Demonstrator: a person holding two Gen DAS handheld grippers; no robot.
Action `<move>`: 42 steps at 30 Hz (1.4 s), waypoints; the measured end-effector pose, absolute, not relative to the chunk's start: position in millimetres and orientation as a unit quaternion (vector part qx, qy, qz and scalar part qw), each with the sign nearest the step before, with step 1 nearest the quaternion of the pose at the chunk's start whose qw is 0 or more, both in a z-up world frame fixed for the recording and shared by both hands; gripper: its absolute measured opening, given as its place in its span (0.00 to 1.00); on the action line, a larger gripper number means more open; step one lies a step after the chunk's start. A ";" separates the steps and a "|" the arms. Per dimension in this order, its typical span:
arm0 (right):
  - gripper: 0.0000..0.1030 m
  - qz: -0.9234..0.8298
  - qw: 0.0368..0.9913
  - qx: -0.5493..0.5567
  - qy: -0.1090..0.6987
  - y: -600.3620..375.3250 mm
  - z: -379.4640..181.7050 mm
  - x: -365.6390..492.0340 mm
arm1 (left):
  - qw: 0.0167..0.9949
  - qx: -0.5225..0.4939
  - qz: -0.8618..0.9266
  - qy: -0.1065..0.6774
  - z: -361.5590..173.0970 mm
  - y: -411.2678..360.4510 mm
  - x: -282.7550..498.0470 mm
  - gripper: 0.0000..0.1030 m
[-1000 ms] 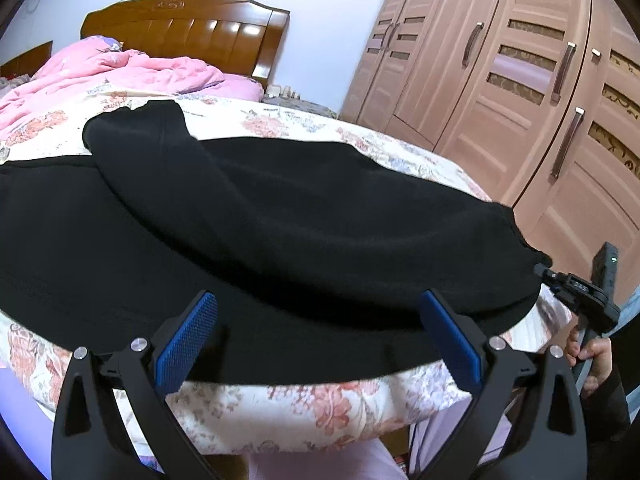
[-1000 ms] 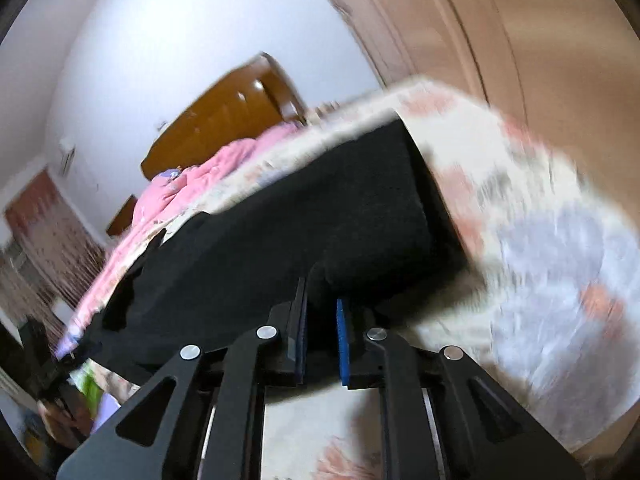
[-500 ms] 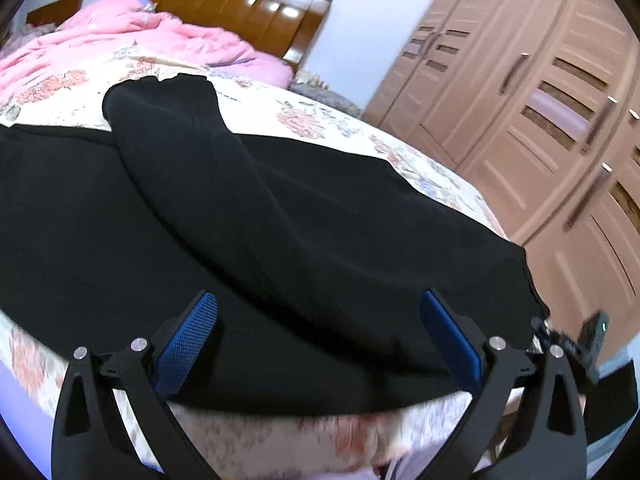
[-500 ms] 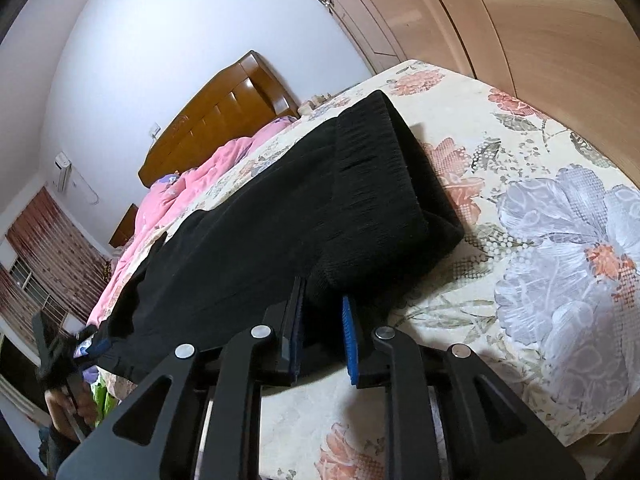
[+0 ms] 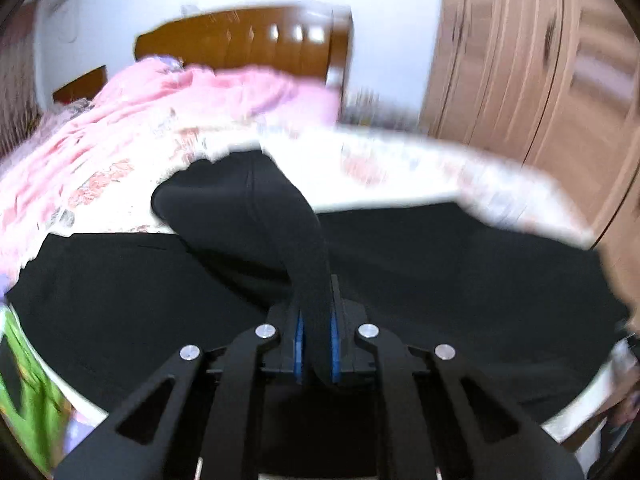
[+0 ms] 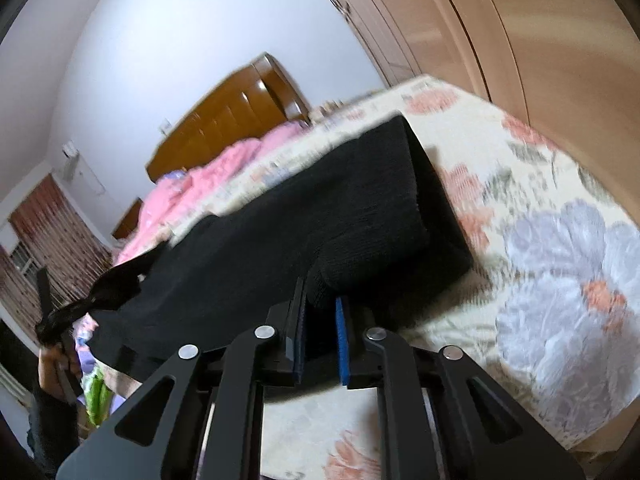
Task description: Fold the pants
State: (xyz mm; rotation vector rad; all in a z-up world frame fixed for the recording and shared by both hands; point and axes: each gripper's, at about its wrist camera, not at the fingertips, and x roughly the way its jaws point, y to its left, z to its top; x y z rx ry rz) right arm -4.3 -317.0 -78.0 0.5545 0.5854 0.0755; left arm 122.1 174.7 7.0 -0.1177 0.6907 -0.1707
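Note:
Black pants (image 5: 440, 272) lie spread across the floral bed sheet (image 5: 392, 160). My left gripper (image 5: 315, 344) is shut on a fold of the black pants, and the fabric rises from the jaws toward the far leg (image 5: 224, 200). In the right wrist view the pants (image 6: 280, 232) stretch leftward from my right gripper (image 6: 320, 336), which is shut on the waistband corner (image 6: 320, 292) near the bed's near edge. The left gripper shows far left in that view, lifting a bunched end of cloth (image 6: 100, 292).
A pink quilt (image 5: 160, 100) is heaped by the wooden headboard (image 5: 240, 40). Wooden wardrobe doors (image 5: 540, 60) stand to the right of the bed. Something green (image 5: 24, 380) lies by the bed's left edge. The floral sheet (image 6: 540, 260) lies bare to the right of the pants.
My left gripper has gone from wide open to shut on a fold of the pants and has lifted it. My right gripper stays clamped on the waistband corner.

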 end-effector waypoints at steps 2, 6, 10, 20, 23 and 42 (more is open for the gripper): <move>0.11 0.038 0.922 0.270 0.274 -320.5 -71.5 -9.2 | 0.933 -0.110 -0.099 0.329 3.4 190.0 101.1 0.09; 0.08 0.025 0.904 0.285 0.316 -328.2 -97.8 -9.9 | 0.907 -0.124 -0.082 0.393 -61.1 205.5 87.5 0.09; 0.07 0.021 0.906 0.284 0.314 -326.1 -99.8 -10.4 | 0.914 -0.135 -0.094 0.370 -79.4 213.3 84.4 0.13; 0.43 0.049 0.900 0.289 0.323 -307.7 -82.3 -7.2 | 0.914 -0.142 -0.110 0.365 -73.5 203.9 79.9 0.62; 0.44 0.074 0.892 0.301 0.328 -296.5 -82.1 -4.5 | 0.914 -0.131 -0.114 0.366 -73.3 195.3 81.1 0.63; 0.22 0.063 0.883 0.270 0.379 -268.8 -92.8 -11.9 | 0.920 -0.103 -0.119 0.359 -74.8 192.0 76.8 0.77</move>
